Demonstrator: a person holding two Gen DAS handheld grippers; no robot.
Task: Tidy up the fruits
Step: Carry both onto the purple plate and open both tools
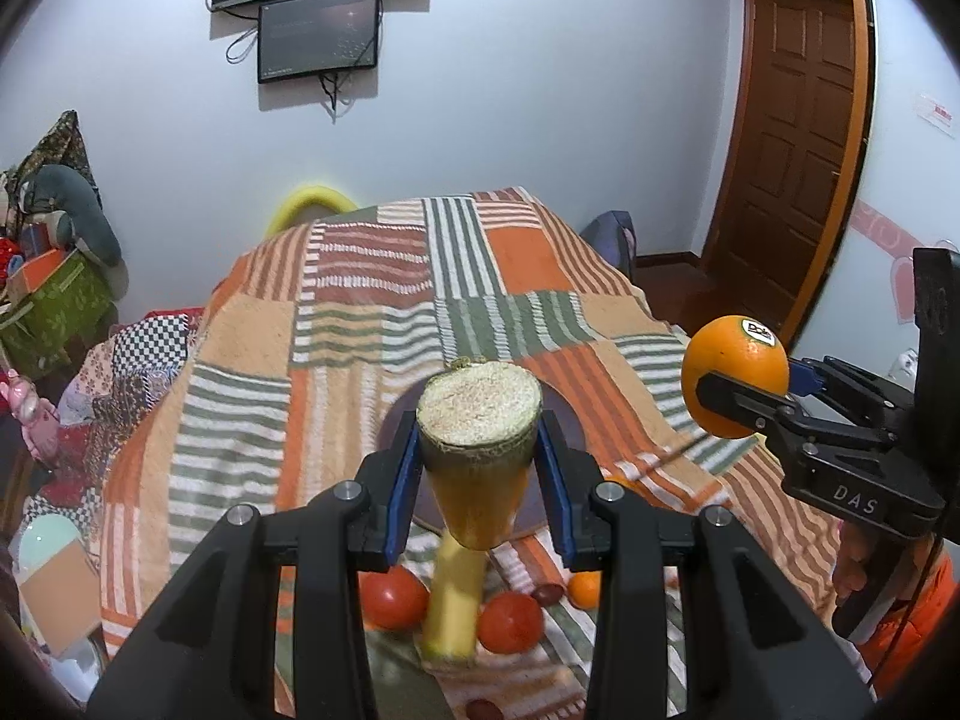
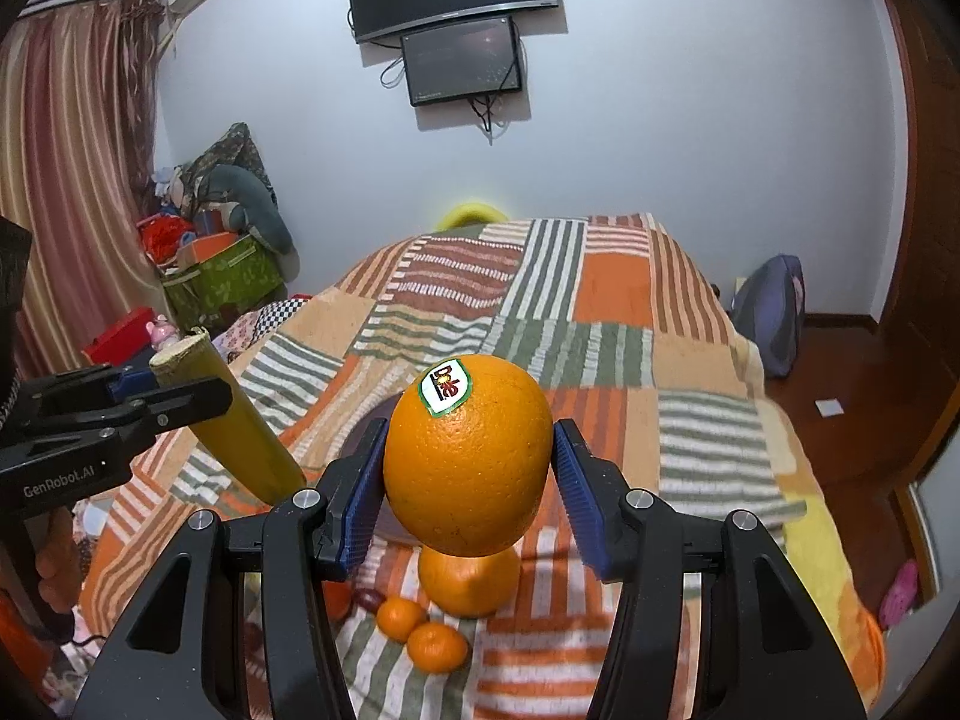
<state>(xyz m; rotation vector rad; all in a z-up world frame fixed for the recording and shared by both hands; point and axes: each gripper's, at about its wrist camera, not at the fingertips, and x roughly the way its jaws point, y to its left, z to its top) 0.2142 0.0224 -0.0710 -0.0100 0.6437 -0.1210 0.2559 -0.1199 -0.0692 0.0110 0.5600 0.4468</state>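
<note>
Both grippers were up in the air above the striped blanket (image 1: 336, 360), each w/ a load. Left gripper (image 1: 480, 468) had its blue pads pinching a sugarcane piece (image 1: 477, 456) just below the cut top end, stalk hanging down toward the blanket. Right gripper (image 2: 468, 474) had its jaws pressed on either side of a big orange (image 2: 468, 456) w/ a sticker on top, gripped about at its widest part. Rel. to the blanket: a dark round plate (image 1: 570, 426) lay on it beyond the held cane; nearer the cameras lay two tomatoes (image 1: 393, 597), another yellowish cane piece (image 1: 450, 606), a second large orange (image 2: 469, 582), two small mandarins (image 2: 437, 648) and a couple of small dark fruits (image 1: 547, 592), type unclear. Handling, my guess: cane is stiff, fairly dense, waxy skin, so it could swing or slip if held only near one end; a grip closer to mid-length would prob. steady it. Orange is firm, round, mod. heavy, pebbly peel gives friction; grip across the equator looks sound, too hard a squeeze might bruise it. Tomatoes prob. softest, need a light touch.
</note>
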